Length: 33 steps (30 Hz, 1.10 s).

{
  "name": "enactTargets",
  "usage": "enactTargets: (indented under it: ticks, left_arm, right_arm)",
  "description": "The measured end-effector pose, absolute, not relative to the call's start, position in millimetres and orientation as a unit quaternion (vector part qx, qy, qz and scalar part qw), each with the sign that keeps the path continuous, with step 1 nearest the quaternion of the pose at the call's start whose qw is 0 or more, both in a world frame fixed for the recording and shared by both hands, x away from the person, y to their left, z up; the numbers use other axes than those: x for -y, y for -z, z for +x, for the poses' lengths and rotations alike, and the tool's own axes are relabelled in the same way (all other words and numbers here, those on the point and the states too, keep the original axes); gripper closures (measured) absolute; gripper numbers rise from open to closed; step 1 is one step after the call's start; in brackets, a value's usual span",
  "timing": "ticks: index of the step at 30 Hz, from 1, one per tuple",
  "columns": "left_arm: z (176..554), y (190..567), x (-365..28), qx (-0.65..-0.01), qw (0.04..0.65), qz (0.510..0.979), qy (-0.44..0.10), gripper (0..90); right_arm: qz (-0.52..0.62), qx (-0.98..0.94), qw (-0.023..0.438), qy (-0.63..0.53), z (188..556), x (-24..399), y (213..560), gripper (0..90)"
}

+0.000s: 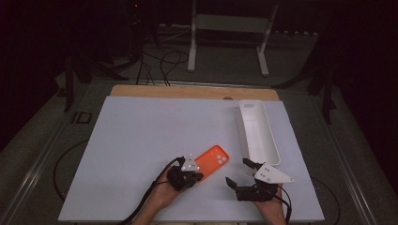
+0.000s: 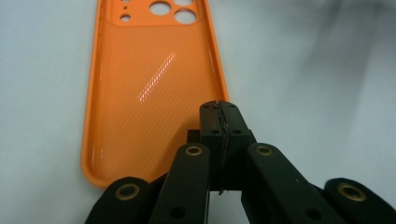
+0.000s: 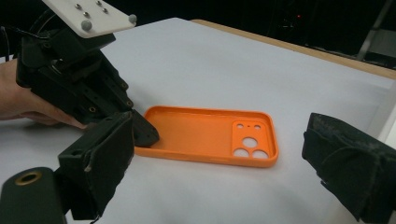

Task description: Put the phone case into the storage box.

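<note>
Orange phone case (image 2: 149, 88) flat – L gripper (image 2: 219, 109) closed on edge, R gripper (image 3: 215, 163) agape

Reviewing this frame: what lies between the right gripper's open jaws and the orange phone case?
Nothing but bare white table top. In the right gripper view the right gripper looks across an open stretch to the orange phone case.

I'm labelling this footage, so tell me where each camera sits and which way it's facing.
High view: above the person's side, looking forward and down on the white table; both hands show, the left gripper and right gripper too.
Left gripper view: rides the left gripper, looking along its shut jaws at the orange phone case.
Right gripper view: rides the right gripper, facing the left gripper across its open jaws.
All three share the case.
</note>
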<state>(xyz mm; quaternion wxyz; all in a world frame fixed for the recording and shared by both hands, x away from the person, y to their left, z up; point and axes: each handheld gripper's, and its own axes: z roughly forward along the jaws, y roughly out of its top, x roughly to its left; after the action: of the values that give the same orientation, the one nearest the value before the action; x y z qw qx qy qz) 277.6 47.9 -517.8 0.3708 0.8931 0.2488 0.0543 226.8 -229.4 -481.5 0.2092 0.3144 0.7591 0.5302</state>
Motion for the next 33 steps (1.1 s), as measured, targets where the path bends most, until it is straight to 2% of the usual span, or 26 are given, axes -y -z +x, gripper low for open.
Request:
enactTargets:
  ticks: [33]
  left_arm:
    - [286, 512, -97, -0.312, 0.318, 0.889, -0.108, 90.0]
  right_arm:
    - [0.317, -0.756, 0.212, -0.532, 226, 232, 480, 9.1]
